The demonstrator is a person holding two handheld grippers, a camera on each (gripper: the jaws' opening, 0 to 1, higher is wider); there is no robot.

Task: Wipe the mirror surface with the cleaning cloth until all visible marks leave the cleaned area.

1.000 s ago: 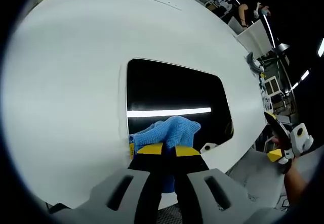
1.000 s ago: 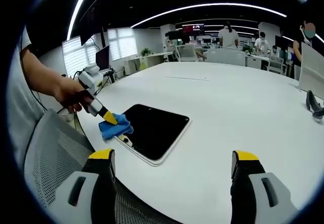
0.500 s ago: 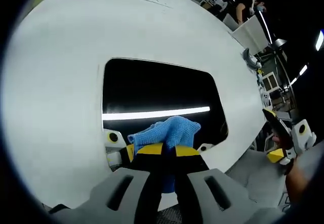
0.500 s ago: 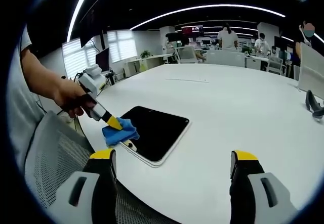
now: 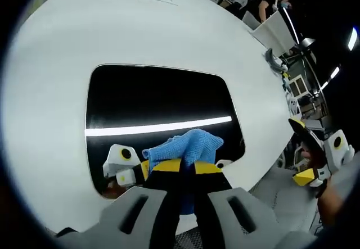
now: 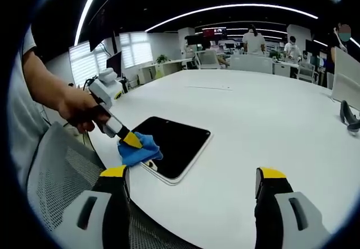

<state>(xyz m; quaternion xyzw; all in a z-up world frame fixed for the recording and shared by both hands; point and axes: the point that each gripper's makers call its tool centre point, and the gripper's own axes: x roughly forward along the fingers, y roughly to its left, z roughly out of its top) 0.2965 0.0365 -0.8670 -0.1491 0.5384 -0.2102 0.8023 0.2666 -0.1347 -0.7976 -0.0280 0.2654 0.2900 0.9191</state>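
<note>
Cloth point(image 6: 140, 152) shifted along mirror point(image 6: 174, 143) near edge. Left gripper point(image 6: 133, 140) pinching cloth; right gripper point(image 6: 191, 195) spread, idle. Advise flat, overlapping strokes, even pressure.

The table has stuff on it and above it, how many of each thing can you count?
Mirror: 1
Blue cleaning cloth: 1
Hand-held gripper: 2, the left hand-held gripper shut on the cloth, the right hand-held gripper open above the white table
Dark object at the table's far edge: 1
Total: 5
</note>
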